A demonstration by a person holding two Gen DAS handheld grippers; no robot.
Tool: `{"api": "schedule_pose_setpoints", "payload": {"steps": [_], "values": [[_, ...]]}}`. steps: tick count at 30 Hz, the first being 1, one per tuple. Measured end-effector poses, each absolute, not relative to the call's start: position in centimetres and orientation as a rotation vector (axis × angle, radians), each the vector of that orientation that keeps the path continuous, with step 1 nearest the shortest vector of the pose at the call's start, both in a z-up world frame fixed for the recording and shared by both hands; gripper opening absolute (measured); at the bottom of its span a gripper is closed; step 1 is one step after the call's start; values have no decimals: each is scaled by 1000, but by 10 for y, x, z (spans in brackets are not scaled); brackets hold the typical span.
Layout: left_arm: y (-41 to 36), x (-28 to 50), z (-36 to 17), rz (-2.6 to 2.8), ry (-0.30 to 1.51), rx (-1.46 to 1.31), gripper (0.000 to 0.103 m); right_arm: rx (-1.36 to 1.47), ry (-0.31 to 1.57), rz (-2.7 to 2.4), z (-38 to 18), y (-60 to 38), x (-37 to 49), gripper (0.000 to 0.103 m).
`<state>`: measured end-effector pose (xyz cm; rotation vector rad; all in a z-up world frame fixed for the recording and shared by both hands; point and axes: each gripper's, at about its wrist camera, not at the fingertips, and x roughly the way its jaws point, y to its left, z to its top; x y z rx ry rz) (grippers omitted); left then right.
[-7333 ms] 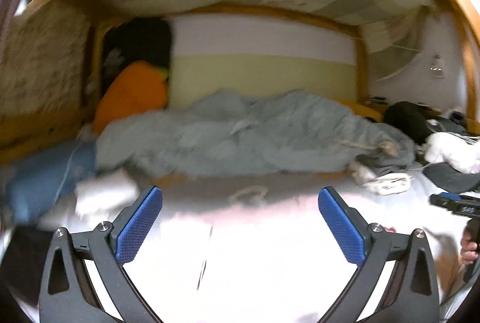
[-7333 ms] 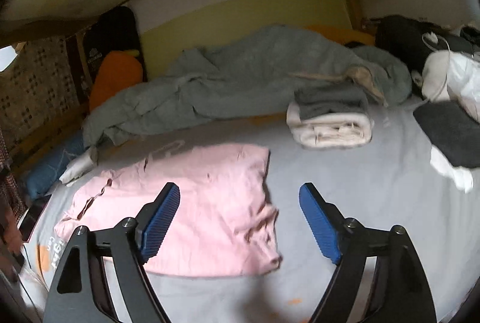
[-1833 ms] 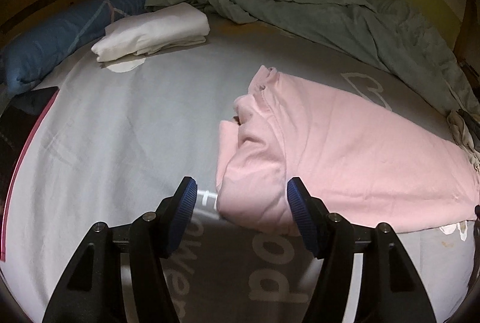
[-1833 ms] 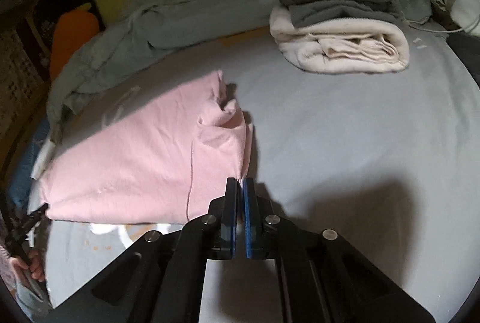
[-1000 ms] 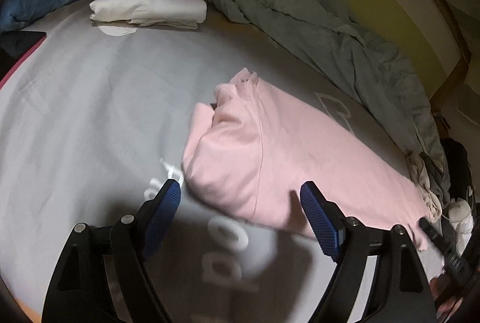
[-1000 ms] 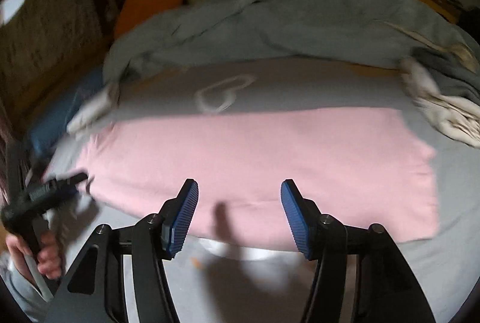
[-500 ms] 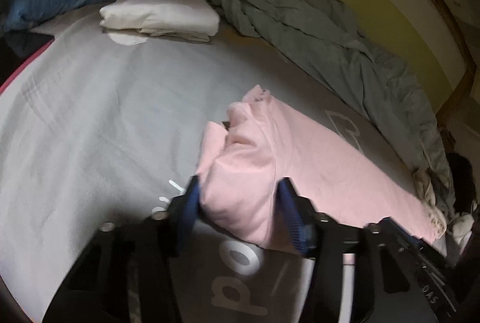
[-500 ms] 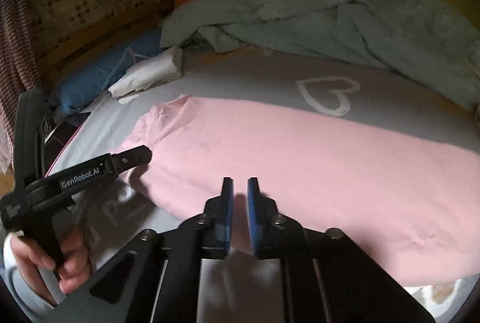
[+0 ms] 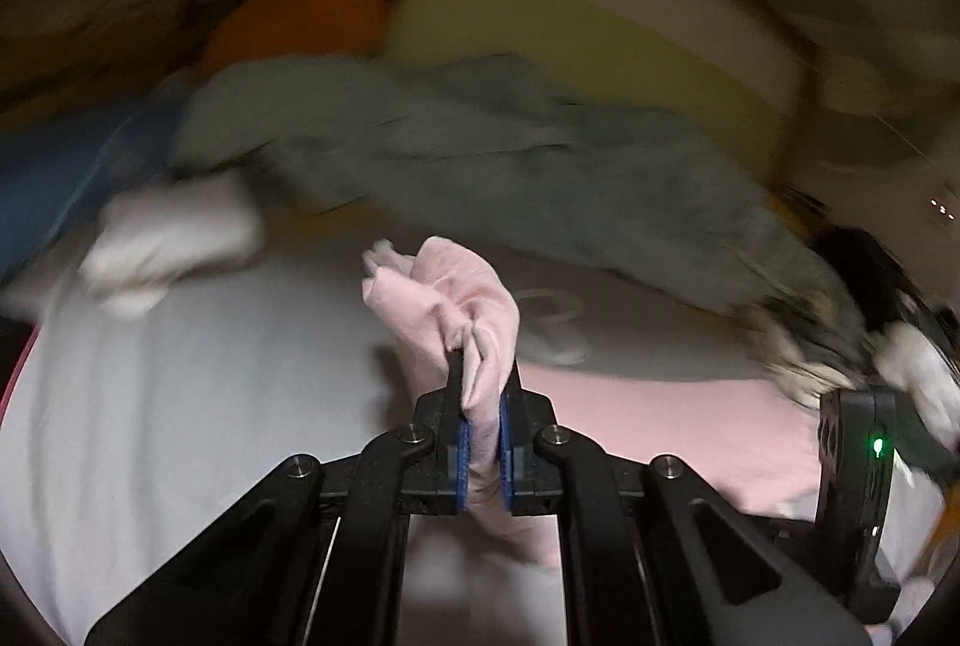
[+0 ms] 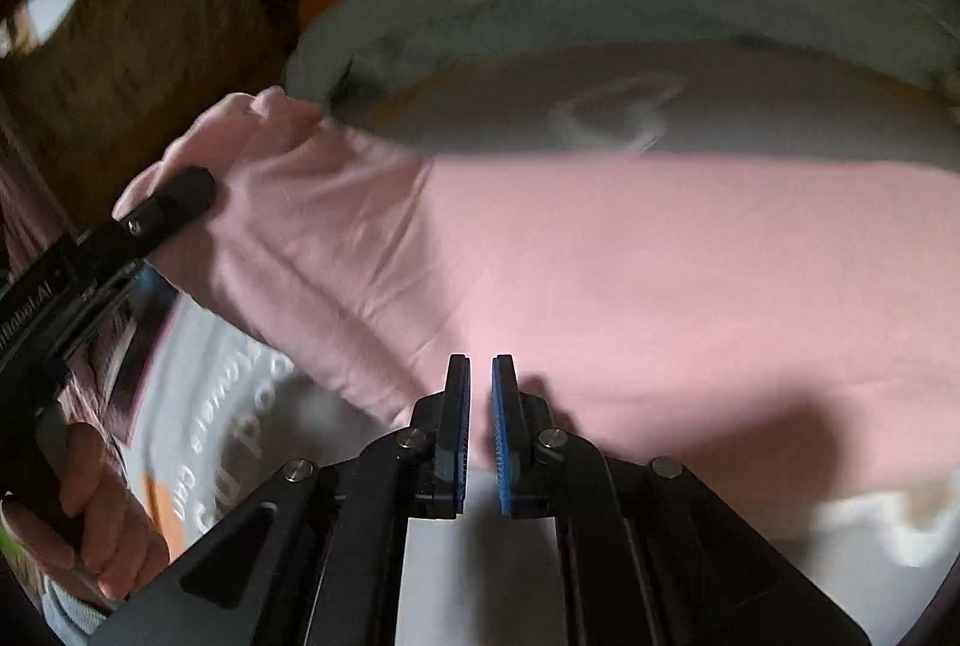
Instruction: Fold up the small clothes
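Note:
A pink garment (image 10: 630, 250) lies in a long band across the grey bedsheet (image 9: 180, 406). My left gripper (image 9: 483, 376) is closing its jaws, and the blue pads press on the bunched left end of the garment (image 9: 456, 286), which hangs lifted off the sheet. In the right wrist view the left gripper (image 10: 180, 193) pulls that end up at the far left. My right gripper (image 10: 477, 364) is shut, its tips at the garment's near edge. Pink shows in the slit between its pads, and I cannot tell whether cloth is pinched there.
A rumpled grey-green blanket (image 9: 540, 153) runs along the back of the bed. A folded white cloth (image 9: 174, 238) and a blue pillow (image 9: 48, 178) lie at the left, an orange cushion (image 9: 300, 9) behind. A person's hand (image 10: 102, 514) holds the left gripper's handle.
The left gripper's jaws closed on the garment's left end and rose with it. The right gripper's jaws came together and it slid along the near edge.

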<state>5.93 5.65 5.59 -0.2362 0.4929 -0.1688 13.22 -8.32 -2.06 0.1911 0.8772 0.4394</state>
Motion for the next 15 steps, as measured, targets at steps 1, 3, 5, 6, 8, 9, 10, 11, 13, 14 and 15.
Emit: {"api": "schedule_pose_setpoints", "payload": {"steps": [1, 3, 5, 6, 8, 9, 10, 11, 13, 14, 15], "values": [[40, 62, 63, -210, 491, -211, 6, 161, 844, 388, -8, -99, 128, 8], [2, 70, 67, -277, 519, -150, 6, 110, 808, 320, 11, -129, 124, 8], [-36, 78, 57, -314, 565, -94, 6, 96, 804, 266, 24, -161, 123, 8], [-51, 80, 48, -325, 592, -76, 6, 96, 802, 235, 29, -181, 121, 8], [-75, 88, 24, -350, 650, -72, 6, 86, 801, 195, 31, -209, 120, 8], [-83, 90, 14, -359, 682, -80, 6, 73, 805, 175, 29, -220, 119, 8], [-91, 95, -2, -374, 732, -105, 6, 62, 806, 155, 26, -232, 117, 8], [-95, 99, -14, -390, 771, -131, 6, 65, 805, 140, 21, -243, 116, 8], [-102, 97, -27, -382, 800, -132, 7, 106, 818, 134, 10, -257, 118, 8], [-104, 95, -27, -384, 795, -117, 7, 149, 836, 144, 3, -264, 120, 8], [-104, 92, -22, -408, 784, -116, 9, 186, 858, 157, -3, -268, 123, 8]]}}
